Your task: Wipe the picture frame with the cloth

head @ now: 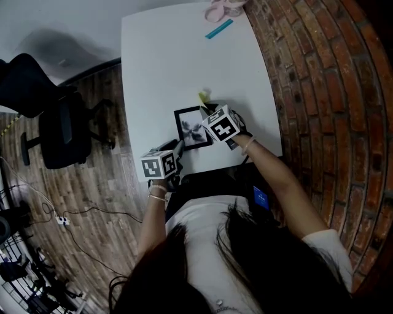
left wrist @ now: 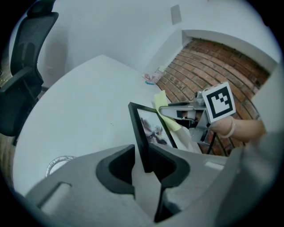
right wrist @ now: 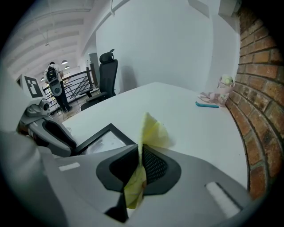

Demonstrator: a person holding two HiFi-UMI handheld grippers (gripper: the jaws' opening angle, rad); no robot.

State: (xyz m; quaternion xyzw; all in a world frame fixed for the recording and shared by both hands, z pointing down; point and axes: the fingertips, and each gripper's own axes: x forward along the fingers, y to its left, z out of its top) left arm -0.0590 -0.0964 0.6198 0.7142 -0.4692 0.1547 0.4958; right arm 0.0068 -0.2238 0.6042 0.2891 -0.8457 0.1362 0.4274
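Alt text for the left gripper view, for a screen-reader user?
The left gripper clamps its jaws on the near edge of a black picture frame over a white table. Just beyond, the right gripper holds a yellow cloth by the frame's far edge, with a brick wall behind.

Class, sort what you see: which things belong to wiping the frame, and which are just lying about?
In the job: picture frame, yellow cloth, left gripper, right gripper.
Lying about: teal strip, pink items, office chair.
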